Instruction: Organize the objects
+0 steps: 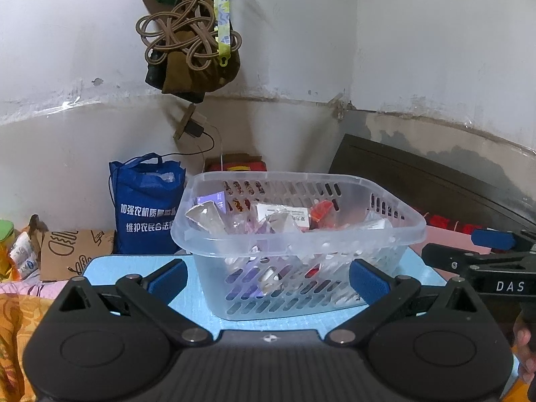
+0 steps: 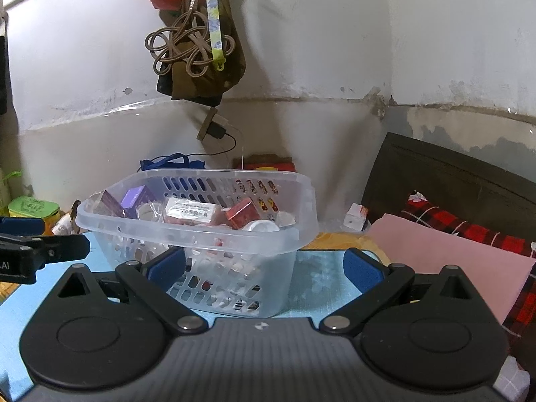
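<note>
A clear plastic basket (image 1: 407,231) with slotted walls stands on a light blue mat (image 1: 107,268). It holds several small packets and boxes, among them a purple box (image 2: 137,197) and a red box (image 2: 241,212). My left gripper (image 1: 268,279) is open and empty, its blue pads just short of the basket's near wall. My right gripper (image 2: 264,268) is open and empty, with the basket (image 2: 301,234) ahead and to the left. Each gripper shows at the edge of the other's view.
A blue tote bag (image 1: 147,207) and a brown cardboard piece (image 1: 77,251) stand behind the mat at left. A pink folded cloth (image 2: 445,258) and a red plaid cloth (image 2: 469,227) lie at right by a dark headboard (image 2: 452,174). Cords and bags (image 1: 187,43) hang on the wall.
</note>
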`<action>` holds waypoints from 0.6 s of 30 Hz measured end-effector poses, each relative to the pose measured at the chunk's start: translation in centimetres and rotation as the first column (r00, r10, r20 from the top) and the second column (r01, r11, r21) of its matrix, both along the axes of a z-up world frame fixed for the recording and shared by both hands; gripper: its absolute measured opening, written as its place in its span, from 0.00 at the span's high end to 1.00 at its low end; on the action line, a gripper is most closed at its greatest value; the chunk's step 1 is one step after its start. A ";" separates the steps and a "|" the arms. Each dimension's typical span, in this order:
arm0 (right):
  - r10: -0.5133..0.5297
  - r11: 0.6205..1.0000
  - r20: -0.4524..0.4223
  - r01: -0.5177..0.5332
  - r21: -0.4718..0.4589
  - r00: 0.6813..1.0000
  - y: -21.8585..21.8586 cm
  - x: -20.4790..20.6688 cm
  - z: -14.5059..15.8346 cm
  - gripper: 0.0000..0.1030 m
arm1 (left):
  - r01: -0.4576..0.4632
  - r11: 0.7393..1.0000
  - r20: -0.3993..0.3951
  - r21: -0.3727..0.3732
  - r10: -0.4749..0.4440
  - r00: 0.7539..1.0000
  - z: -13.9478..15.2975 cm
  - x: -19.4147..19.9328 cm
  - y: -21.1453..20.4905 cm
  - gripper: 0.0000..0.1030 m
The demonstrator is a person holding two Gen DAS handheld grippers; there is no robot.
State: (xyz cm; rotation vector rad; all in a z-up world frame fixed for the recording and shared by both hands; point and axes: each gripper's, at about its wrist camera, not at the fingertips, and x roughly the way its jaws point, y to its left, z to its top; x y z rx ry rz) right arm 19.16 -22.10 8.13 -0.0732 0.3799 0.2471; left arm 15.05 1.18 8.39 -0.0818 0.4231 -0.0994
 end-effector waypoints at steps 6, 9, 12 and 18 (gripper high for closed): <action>-0.007 1.000 -0.001 0.007 0.005 1.000 -0.1 0.1 -0.2 0.00 | -0.001 1.000 0.000 0.003 0.001 1.000 0.0 0.1 -0.3 0.00; -0.004 1.000 0.003 0.004 0.007 1.000 -0.2 0.1 -0.3 0.00 | -0.001 1.000 -0.005 0.003 0.001 1.000 -0.1 0.2 -0.4 0.00; -0.009 1.000 0.010 0.009 -0.004 1.000 0.0 0.0 -0.4 0.00 | 0.000 1.000 -0.009 0.004 0.000 1.000 -0.1 0.2 -0.4 0.00; -0.004 1.000 0.019 0.004 -0.007 1.000 0.1 -0.1 -0.5 0.00 | -0.001 1.000 -0.011 0.003 0.001 1.000 -0.1 0.3 -0.4 0.00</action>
